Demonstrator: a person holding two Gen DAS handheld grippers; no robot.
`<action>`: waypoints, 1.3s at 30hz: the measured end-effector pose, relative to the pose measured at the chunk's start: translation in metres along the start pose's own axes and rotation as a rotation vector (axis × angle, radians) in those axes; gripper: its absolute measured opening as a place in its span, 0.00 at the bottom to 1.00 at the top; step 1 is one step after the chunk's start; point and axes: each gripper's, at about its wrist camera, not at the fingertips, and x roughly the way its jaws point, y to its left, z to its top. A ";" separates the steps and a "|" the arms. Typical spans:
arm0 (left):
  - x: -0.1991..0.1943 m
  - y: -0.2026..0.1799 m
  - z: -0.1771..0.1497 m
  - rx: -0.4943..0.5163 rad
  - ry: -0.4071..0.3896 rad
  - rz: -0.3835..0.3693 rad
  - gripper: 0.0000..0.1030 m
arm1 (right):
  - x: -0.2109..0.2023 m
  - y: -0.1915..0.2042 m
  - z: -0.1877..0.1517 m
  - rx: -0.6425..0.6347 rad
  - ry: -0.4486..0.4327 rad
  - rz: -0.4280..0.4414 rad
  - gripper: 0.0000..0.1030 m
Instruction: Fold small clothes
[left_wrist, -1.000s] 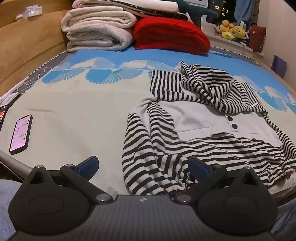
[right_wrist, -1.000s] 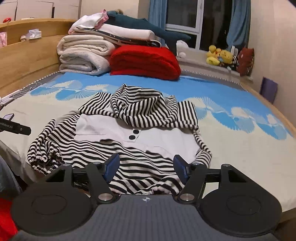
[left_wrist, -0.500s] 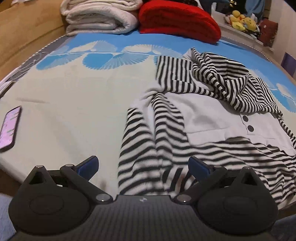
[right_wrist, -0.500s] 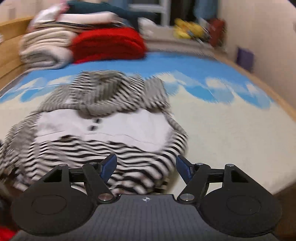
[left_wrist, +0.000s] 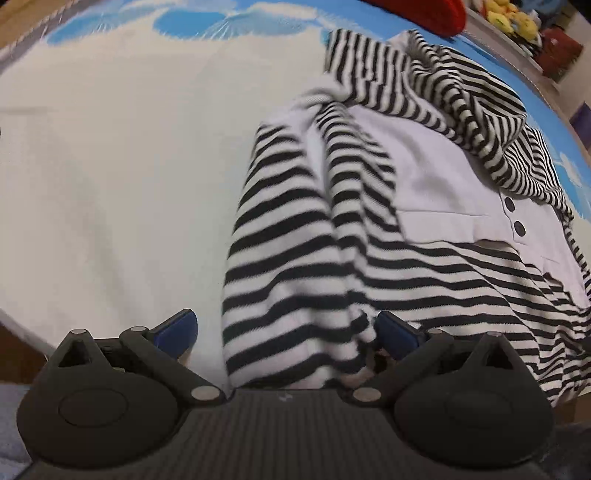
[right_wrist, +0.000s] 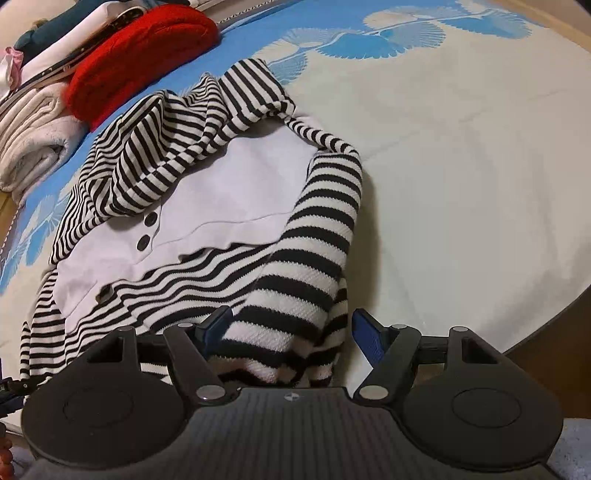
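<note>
A small black-and-white striped hooded top (left_wrist: 436, 192) with a white chest panel and two black buttons lies flat on the bed, hood up at the far end. My left gripper (left_wrist: 286, 330) hangs open just above the near end of its left sleeve (left_wrist: 291, 236), and the striped cuff sits between the blue pads without being pressed. In the right wrist view the same top (right_wrist: 236, 192) fills the left half. My right gripper (right_wrist: 293, 332) is open too, with the folded right sleeve (right_wrist: 317, 251) bunched between its fingers.
The bed sheet (right_wrist: 461, 147) is cream with a blue fan print at the far end. A red folded blanket (right_wrist: 140, 48) and pale folded blankets (right_wrist: 33, 136) are stacked at the head. Plush toys (left_wrist: 513, 18) sit on a ledge. The bed's wooden edge (right_wrist: 546, 332) lies near right.
Both grippers have dropped and closed in on the top's near sleeves. The right view has rolled, so the bed now looks tilted. The phone has slid out of the left view.
</note>
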 end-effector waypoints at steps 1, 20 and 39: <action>-0.002 0.003 -0.001 -0.005 -0.001 -0.013 1.00 | 0.000 -0.001 0.000 0.007 0.014 0.016 0.70; -0.122 0.034 -0.052 -0.148 -0.150 -0.337 0.06 | -0.127 -0.010 -0.027 -0.076 -0.198 0.240 0.11; -0.116 -0.014 0.155 -0.159 -0.219 -0.367 0.07 | -0.081 0.044 0.170 -0.076 -0.219 0.264 0.11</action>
